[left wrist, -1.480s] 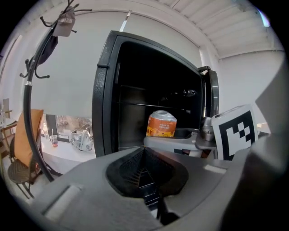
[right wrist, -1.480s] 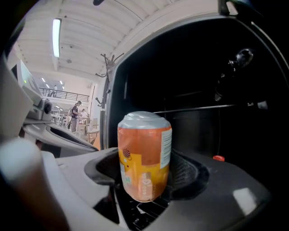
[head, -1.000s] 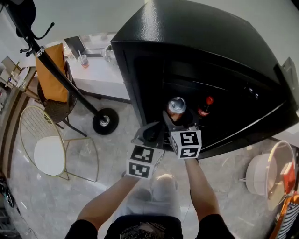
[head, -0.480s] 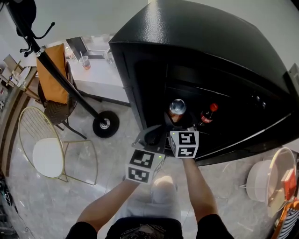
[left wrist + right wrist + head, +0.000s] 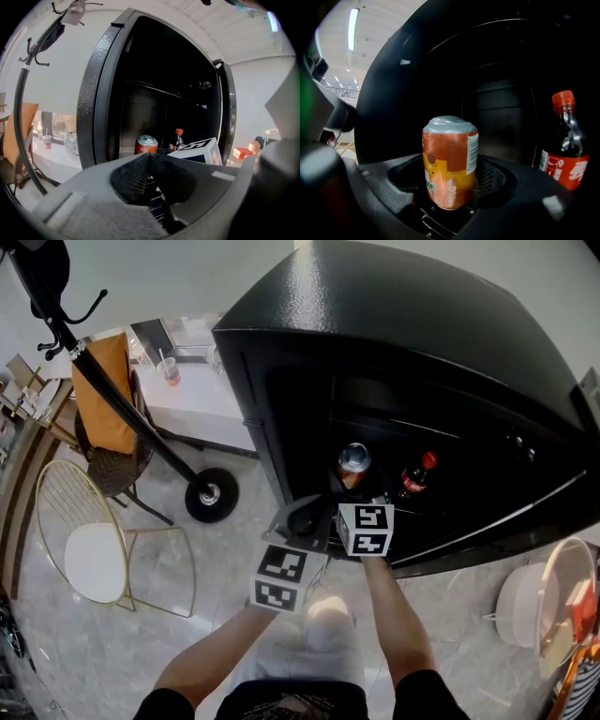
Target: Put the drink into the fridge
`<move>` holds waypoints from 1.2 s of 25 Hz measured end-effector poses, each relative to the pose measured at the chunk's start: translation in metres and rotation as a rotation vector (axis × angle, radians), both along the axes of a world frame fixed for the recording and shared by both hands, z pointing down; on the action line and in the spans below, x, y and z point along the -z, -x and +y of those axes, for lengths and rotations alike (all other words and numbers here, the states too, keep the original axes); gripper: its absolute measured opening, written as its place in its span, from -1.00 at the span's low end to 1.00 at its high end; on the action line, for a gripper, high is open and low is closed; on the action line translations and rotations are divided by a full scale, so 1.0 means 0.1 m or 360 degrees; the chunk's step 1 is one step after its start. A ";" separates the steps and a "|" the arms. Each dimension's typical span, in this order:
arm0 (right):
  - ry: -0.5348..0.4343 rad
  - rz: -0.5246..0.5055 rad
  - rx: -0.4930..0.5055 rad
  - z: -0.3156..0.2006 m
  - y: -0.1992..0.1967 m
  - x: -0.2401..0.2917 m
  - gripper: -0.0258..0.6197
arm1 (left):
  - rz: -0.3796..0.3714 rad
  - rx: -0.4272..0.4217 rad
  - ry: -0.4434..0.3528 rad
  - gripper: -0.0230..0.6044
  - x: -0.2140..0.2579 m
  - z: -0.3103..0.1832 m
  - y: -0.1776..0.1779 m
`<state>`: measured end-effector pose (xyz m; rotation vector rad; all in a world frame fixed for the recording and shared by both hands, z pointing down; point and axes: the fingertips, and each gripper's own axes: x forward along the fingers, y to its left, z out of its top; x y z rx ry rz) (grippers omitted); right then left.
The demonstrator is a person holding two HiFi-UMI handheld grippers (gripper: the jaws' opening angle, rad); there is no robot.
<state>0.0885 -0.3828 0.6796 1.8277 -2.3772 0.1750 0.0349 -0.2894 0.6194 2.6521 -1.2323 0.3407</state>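
Orange drink can (image 5: pixel 450 161) gripped upright by right tongs (image 5: pixel 451 201), centre of frame, inside open fridge (image 5: pixel 394 324) mouth | left tongs (image 5: pixel 150 159) pressed together, holding nothing | risk: may knock cola bottle (image 5: pixel 562 140) just right; may topple if let go before resting.

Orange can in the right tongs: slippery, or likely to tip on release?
The orange can has a smooth, glossy wall, so it is probably slippery. The right tongs grip it low and it looks slightly tilted, so it may tip on release, perhaps toward the cola bottle.
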 end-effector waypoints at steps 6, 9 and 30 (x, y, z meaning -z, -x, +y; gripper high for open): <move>0.0036 -0.0007 -0.0036 -0.06 0.01 -0.13 0.09 | -0.0002 -0.0008 -0.0010 -0.91 -0.02 0.02 0.00; 0.0032 0.0030 -0.0035 -0.07 0.04 -0.16 0.09 | 0.0001 -0.0002 -0.0010 -0.91 -0.04 0.00 0.01; 0.0155 -0.0003 -0.0042 0.00 0.03 -0.18 0.09 | -0.0018 0.0020 0.0084 -0.91 -0.11 0.14 0.09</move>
